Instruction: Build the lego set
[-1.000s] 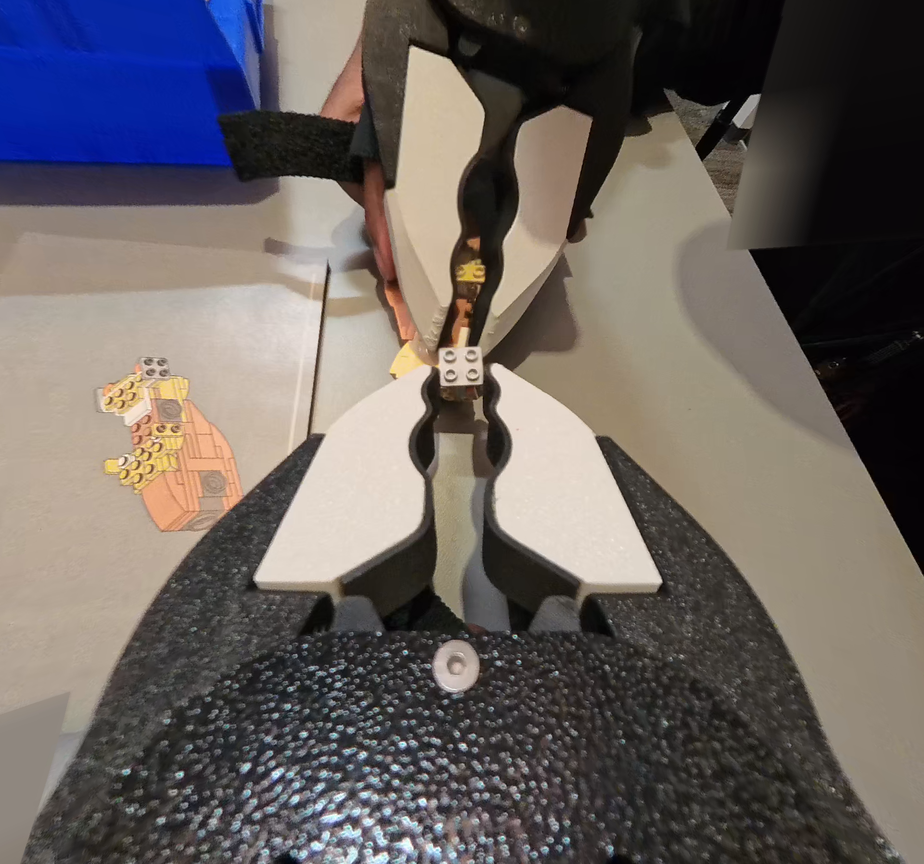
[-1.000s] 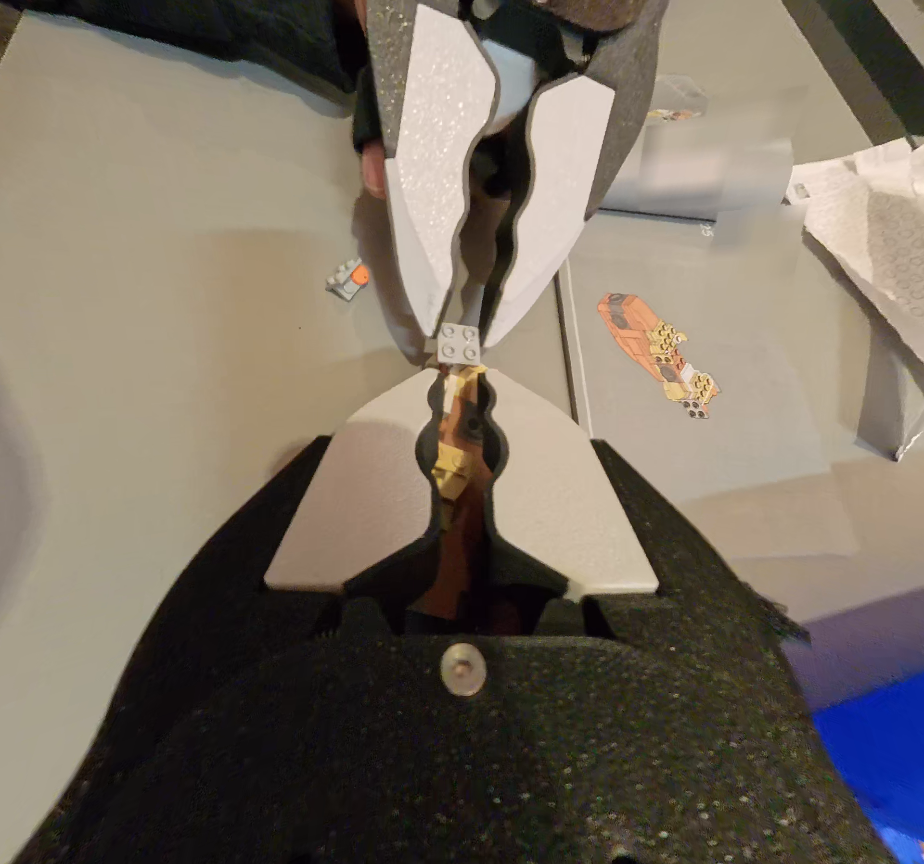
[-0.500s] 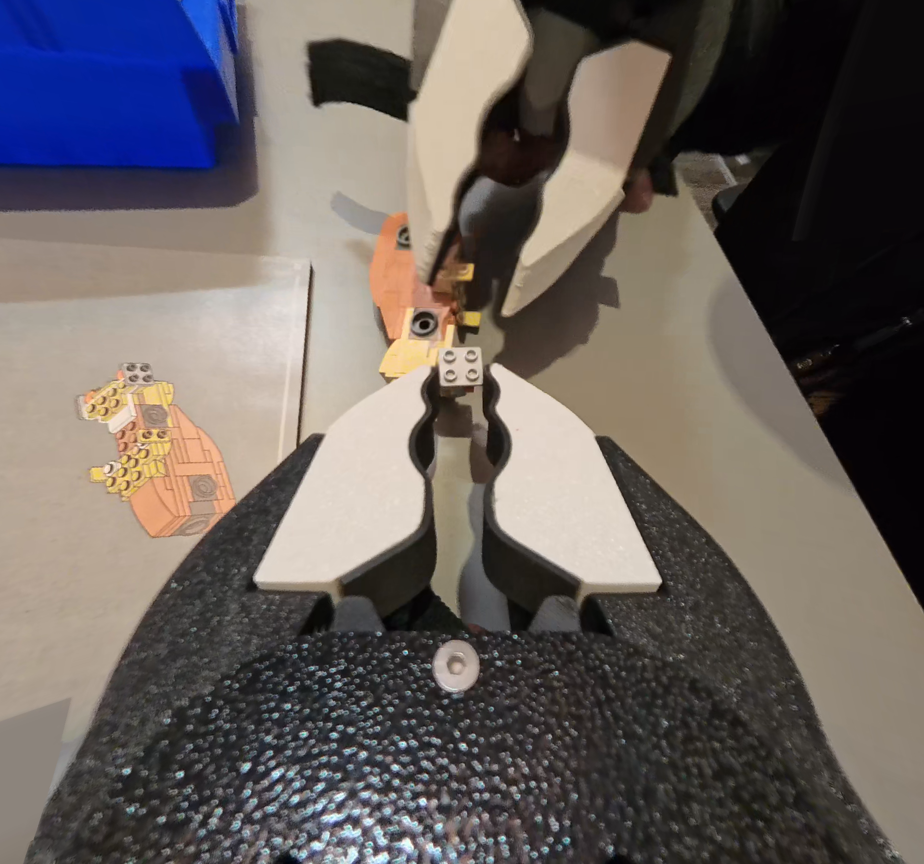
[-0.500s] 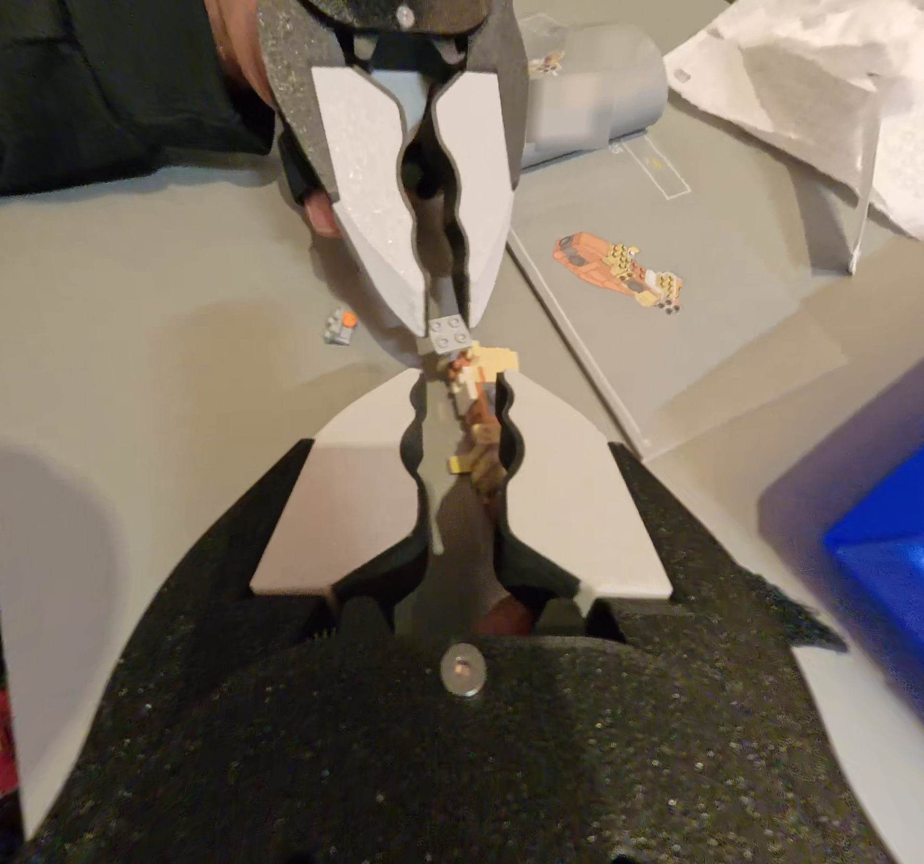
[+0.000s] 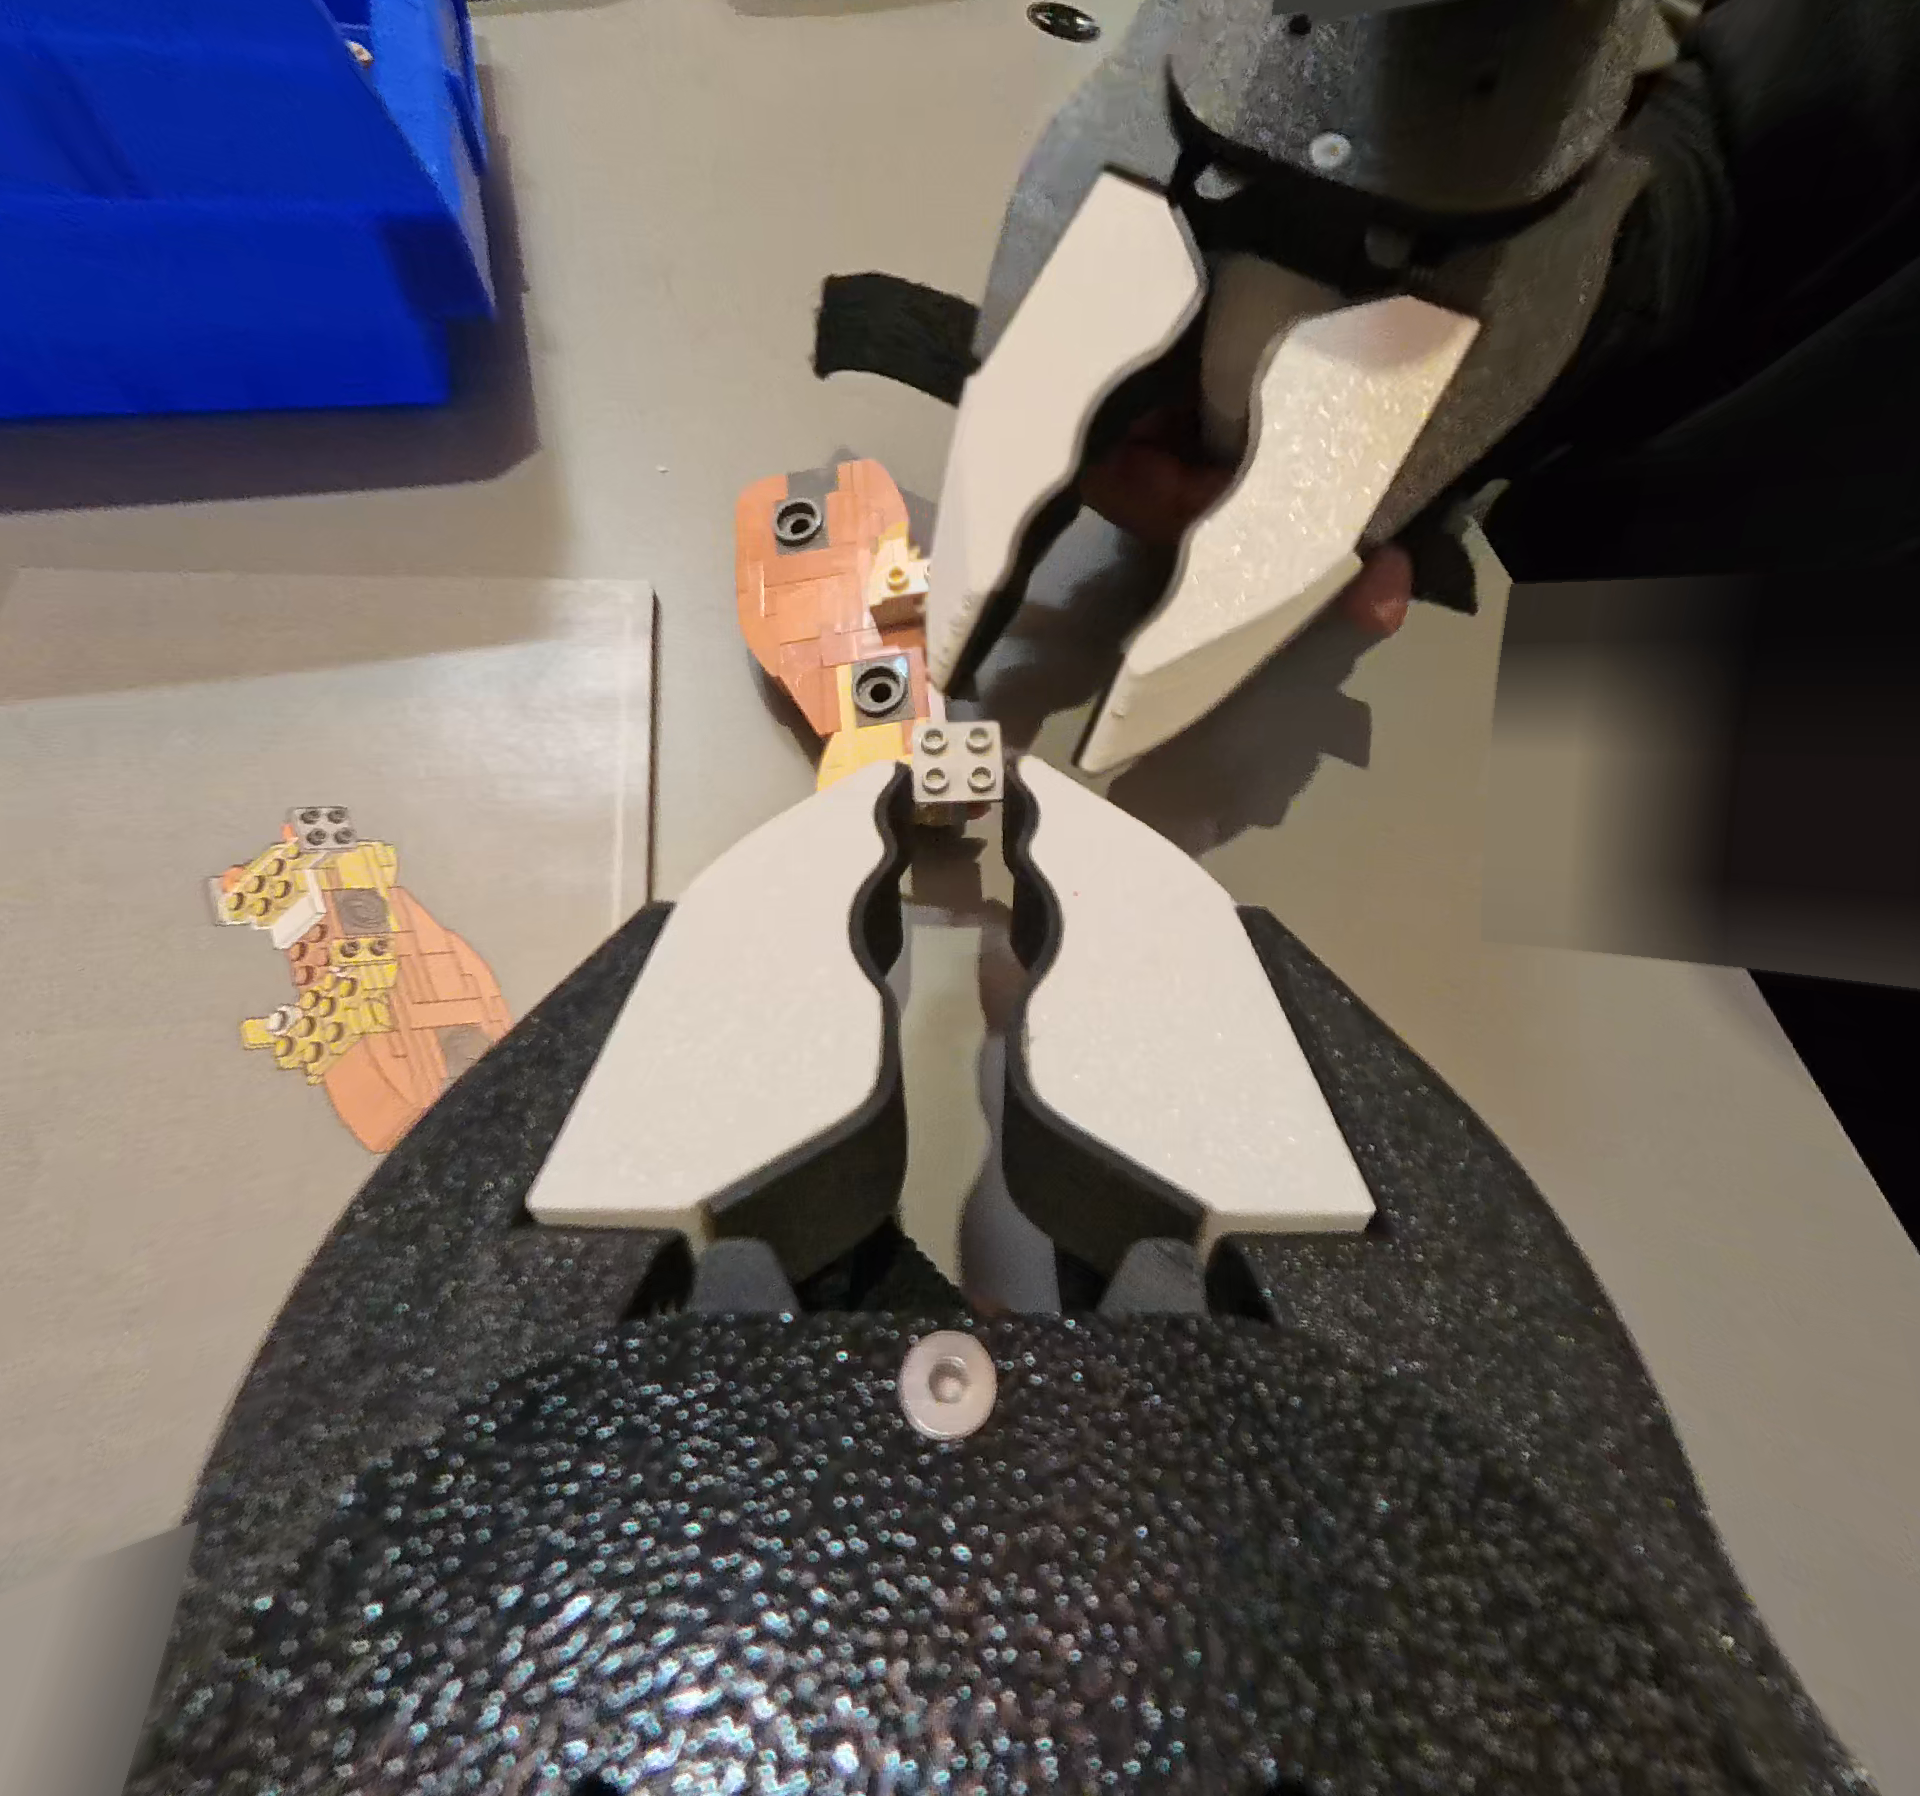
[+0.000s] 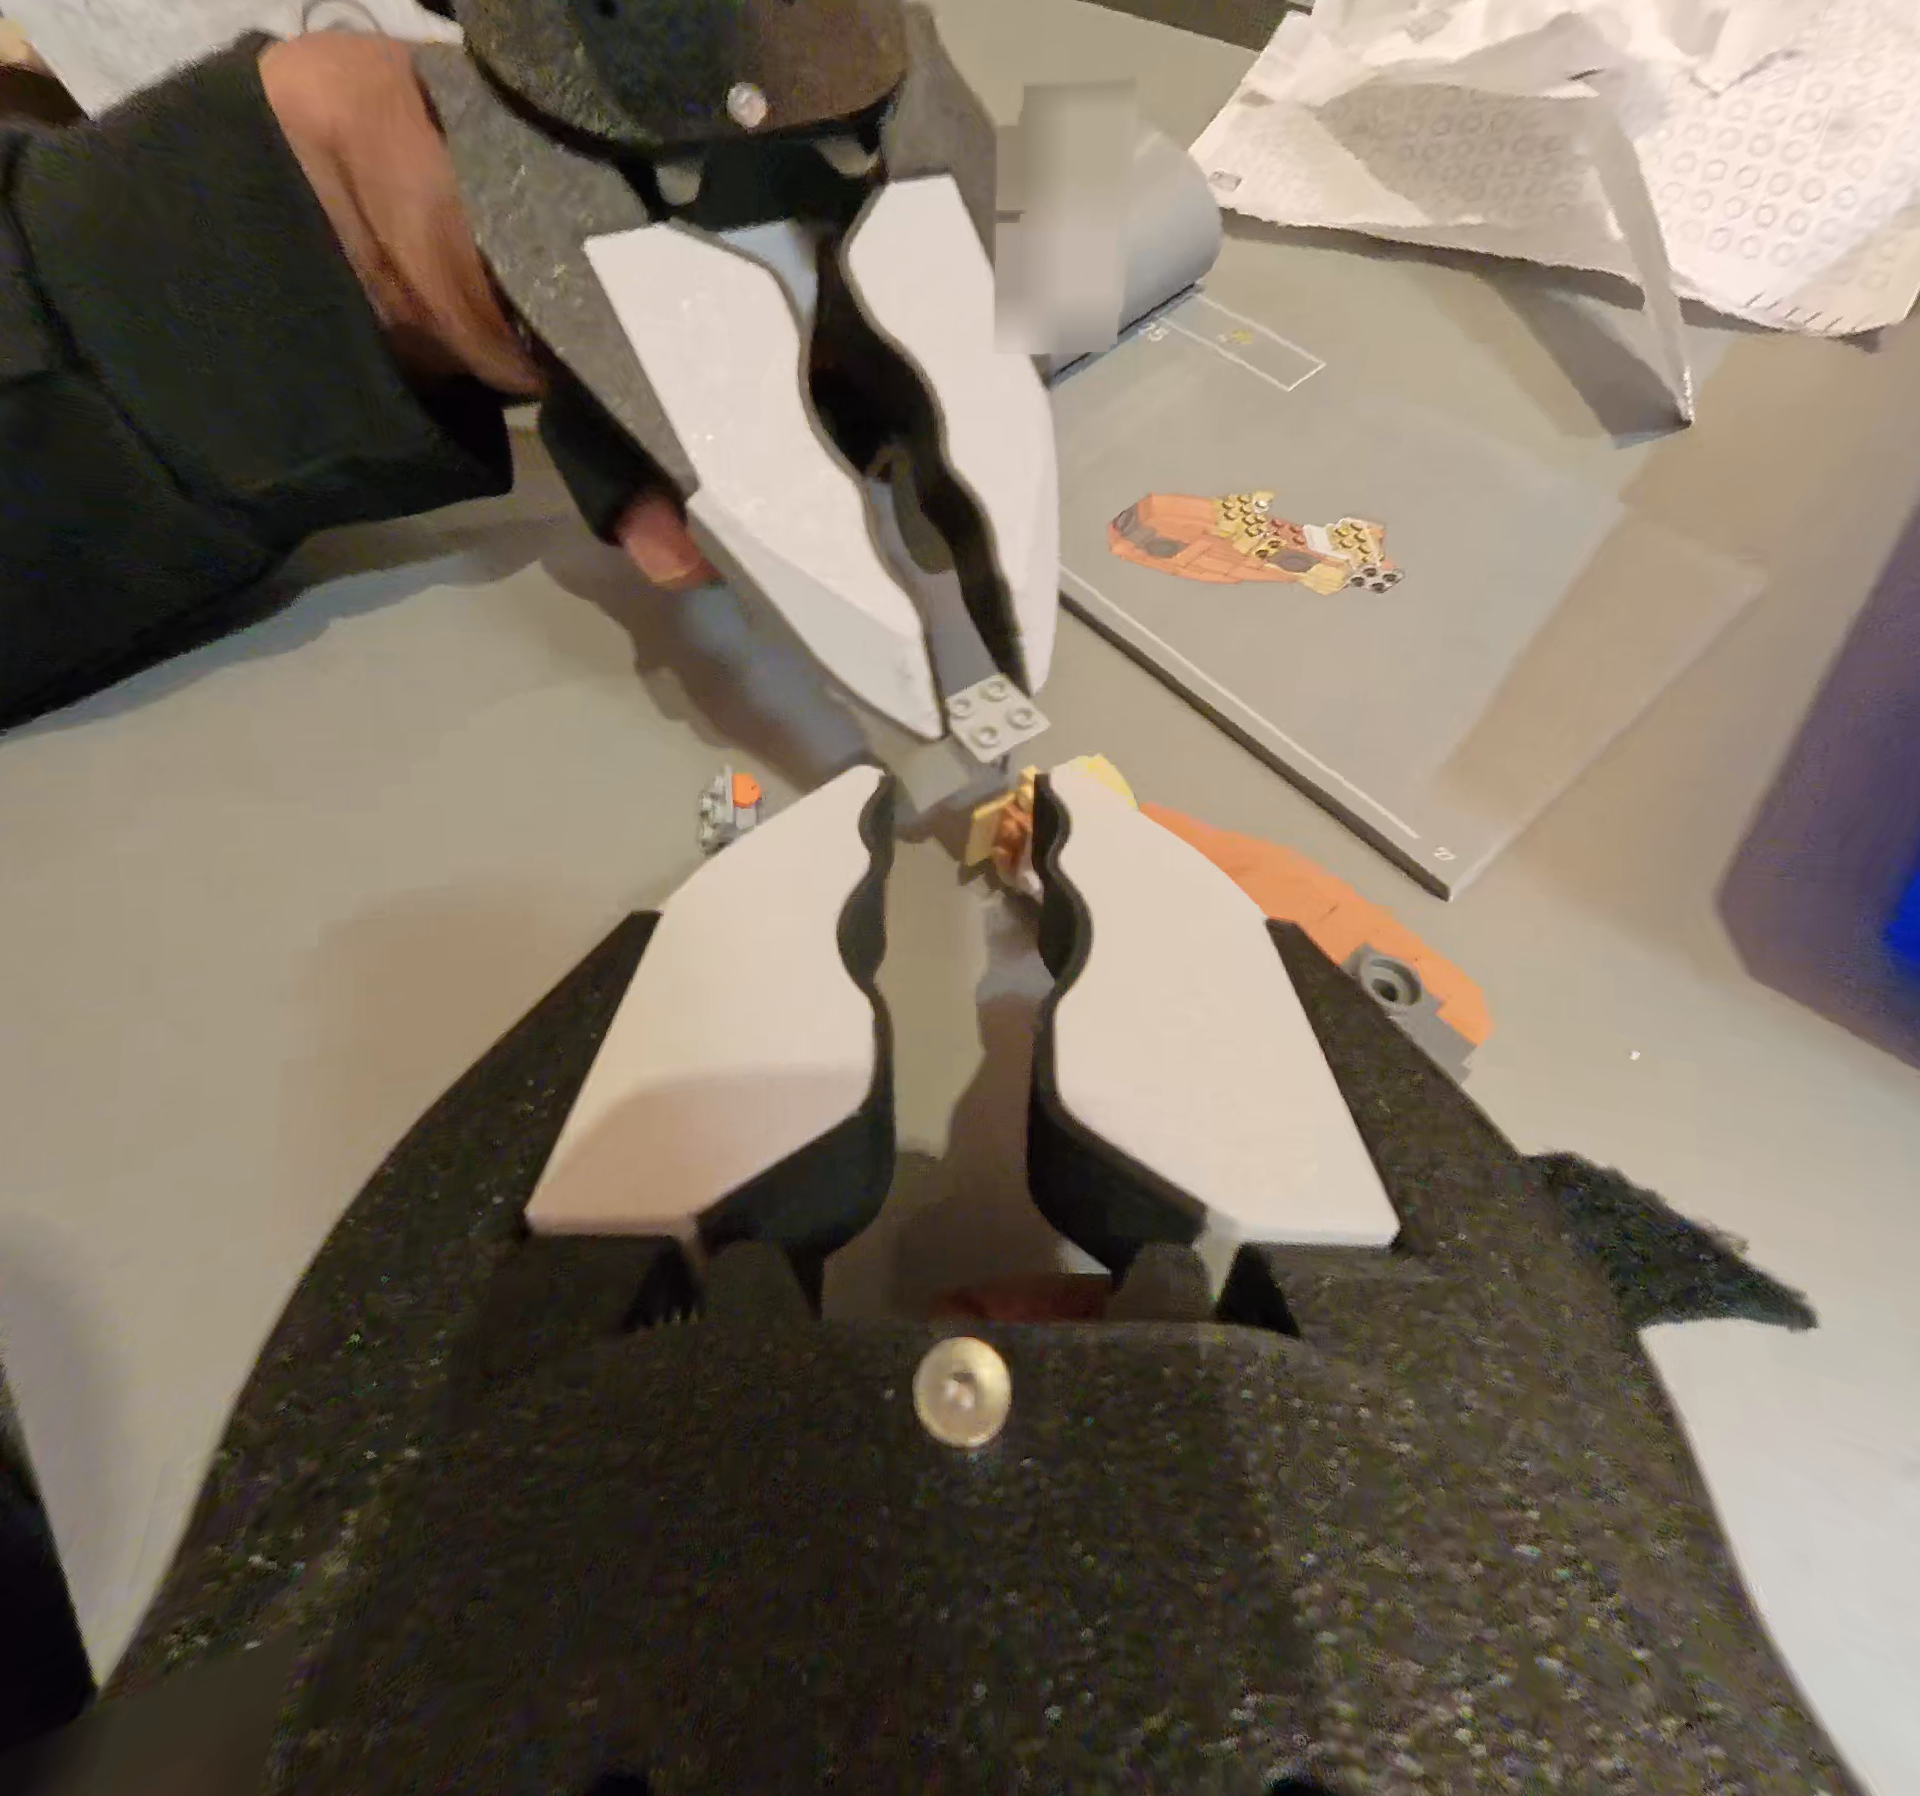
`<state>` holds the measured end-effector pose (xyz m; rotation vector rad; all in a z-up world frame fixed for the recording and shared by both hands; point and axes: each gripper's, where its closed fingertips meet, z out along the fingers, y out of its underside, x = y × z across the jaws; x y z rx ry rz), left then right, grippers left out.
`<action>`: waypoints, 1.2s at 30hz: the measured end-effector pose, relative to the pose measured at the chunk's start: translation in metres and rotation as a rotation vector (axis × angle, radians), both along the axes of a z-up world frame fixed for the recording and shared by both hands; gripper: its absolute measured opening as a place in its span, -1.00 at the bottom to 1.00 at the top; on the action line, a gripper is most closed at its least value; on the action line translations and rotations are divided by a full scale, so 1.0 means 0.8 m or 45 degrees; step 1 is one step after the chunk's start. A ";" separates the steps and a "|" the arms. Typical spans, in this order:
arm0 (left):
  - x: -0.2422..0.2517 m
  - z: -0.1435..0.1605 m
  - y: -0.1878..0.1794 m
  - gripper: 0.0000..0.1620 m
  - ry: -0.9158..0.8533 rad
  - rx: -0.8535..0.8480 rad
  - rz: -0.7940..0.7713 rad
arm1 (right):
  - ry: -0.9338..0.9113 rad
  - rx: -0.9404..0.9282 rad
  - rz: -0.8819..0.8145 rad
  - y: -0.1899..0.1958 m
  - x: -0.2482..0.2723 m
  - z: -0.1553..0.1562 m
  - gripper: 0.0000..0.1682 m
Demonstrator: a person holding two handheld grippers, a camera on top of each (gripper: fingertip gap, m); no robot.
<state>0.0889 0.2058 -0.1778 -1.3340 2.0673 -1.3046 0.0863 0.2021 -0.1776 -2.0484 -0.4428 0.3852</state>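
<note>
The left gripper (image 5: 956, 780) pinches a small grey plate (image 5: 958, 759) at its tips. At one o'clock the right gripper (image 5: 1023, 718) hangs spread, holding nothing. The orange model (image 5: 821, 593) lies on the table (image 5: 1351, 1071) at twelve. A blue bin (image 5: 208, 188) sits at ten; I cannot tell its contents.

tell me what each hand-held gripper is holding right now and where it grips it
Left hand-held gripper: grey 2x2 plate, pinched by its side edges at the fingertips. Right hand-held gripper: open, holding nothing.

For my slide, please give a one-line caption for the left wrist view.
Left gripper pinches a grey four-stud plate above the orange model on the table; right gripper open beside it.
</note>
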 end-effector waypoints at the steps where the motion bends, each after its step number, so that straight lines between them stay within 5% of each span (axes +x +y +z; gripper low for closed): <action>1: 0.001 0.000 0.001 -0.81 0.000 -0.001 0.003 | -0.040 0.003 0.003 0.000 -0.001 -0.003 -0.71; 6: 0.002 -0.003 -0.001 -0.81 0.007 0.015 -0.001 | -0.265 0.034 0.006 0.006 0.008 -0.010 -0.75; 14: 0.003 -0.005 -0.001 -0.81 0.016 0.015 0.021 | -0.306 0.011 0.066 0.012 0.014 -0.015 -0.80; 22: 0.004 -0.007 0.004 -0.81 0.015 -0.008 0.069 | -0.436 0.184 0.103 0.011 0.023 0.002 -0.65; 36: 0.006 -0.012 0.008 -0.81 0.030 -0.033 0.089 | -0.470 0.100 0.515 0.018 0.022 -0.019 -0.68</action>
